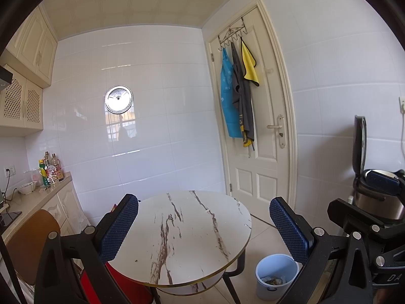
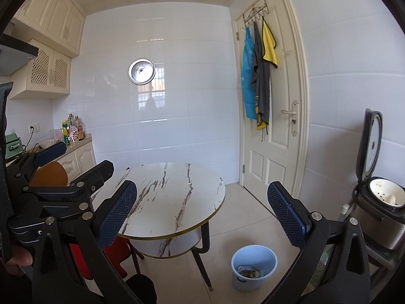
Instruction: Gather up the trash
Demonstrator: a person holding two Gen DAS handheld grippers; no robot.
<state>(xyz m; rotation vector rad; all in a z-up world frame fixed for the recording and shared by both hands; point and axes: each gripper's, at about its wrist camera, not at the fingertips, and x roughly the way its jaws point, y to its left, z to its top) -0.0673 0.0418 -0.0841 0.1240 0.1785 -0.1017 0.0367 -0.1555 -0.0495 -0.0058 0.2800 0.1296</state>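
Note:
A light blue bin (image 1: 276, 276) stands on the floor right of the round marble-look table (image 1: 182, 233); crumpled trash (image 1: 274, 280) lies in its bottom. It also shows in the right wrist view (image 2: 253, 268), with the trash (image 2: 249, 272) inside. My left gripper (image 1: 203, 225) is open and empty, held above the table's near edge. My right gripper (image 2: 202, 211) is open and empty, above the table (image 2: 167, 197) and the floor beside it. A small dark speck (image 1: 136, 261) lies on the tabletop.
A brown chair (image 1: 30, 243) and a red seat (image 2: 114, 253) sit left of the table. A counter (image 1: 33, 200) with bottles runs along the left wall. An open rice cooker (image 2: 379, 202) stands on a stand at the right. A white door (image 2: 270, 116) with hanging cloths is behind.

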